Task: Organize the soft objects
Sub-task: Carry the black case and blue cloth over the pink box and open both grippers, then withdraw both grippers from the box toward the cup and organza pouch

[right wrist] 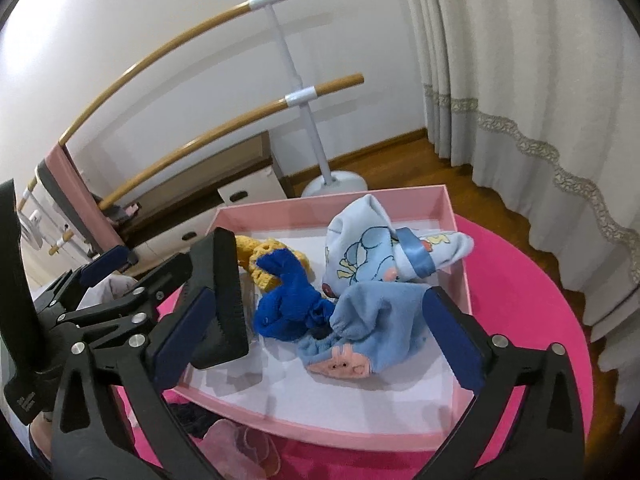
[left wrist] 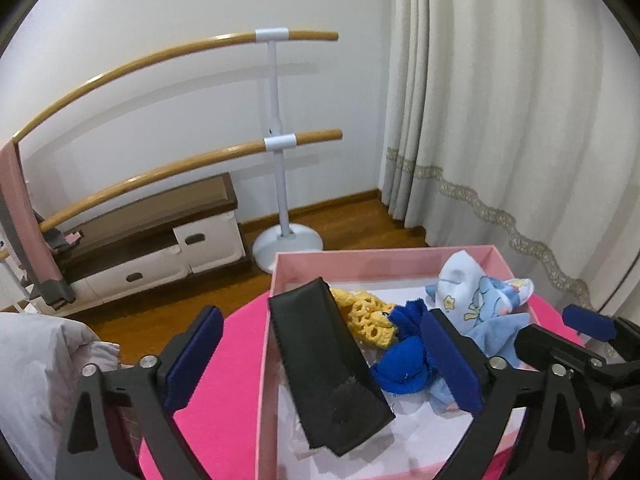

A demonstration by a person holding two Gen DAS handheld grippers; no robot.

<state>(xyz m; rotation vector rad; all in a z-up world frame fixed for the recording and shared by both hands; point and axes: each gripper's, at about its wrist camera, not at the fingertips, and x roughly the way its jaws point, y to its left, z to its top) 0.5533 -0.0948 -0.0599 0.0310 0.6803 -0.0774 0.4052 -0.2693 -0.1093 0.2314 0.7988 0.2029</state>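
Pink box [left wrist: 400,258] sits on the round magenta surface [left wrist: 236,344], open top, white paper liner inside. Black padded strap [left wrist: 326,368] lies in the box's left half, long axis running from the near edge toward the far-left corner, far end tipped up over the left wall; its near end shows a fuzzy velcro-like patch. Left gripper [left wrist: 320,360] has jaws wide open straddling the strap: left pad outside the box over the magenta surface, right pad inside the box just beside the royal-blue cloth [left wrist: 404,364]. Cannot tell whether either pad actually touches the strap; in the right wrist view the strap [right wrist: 224,300] looks propped against the left gripper's inner finger. Right gripper [right wrist: 320,328] also has jaws wide open, holding nothing, framing the blue cloth [right wrist: 288,304] and the light-blue printed garment [right wrist: 376,316]. That garment lies crumpled in the box's right half, pink appliqué patches facing the near edge; a second bundled piece [right wrist: 384,248] of the same pale blue print, ribbon across it, sits behind it toward the far-right corner. Yellow crochet piece [left wrist: 366,316] is at the back, between strap and blue cloth, partly hidden. Dark and pale pink fabric [right wrist: 240,444] lies on the surface just outside the near wall.
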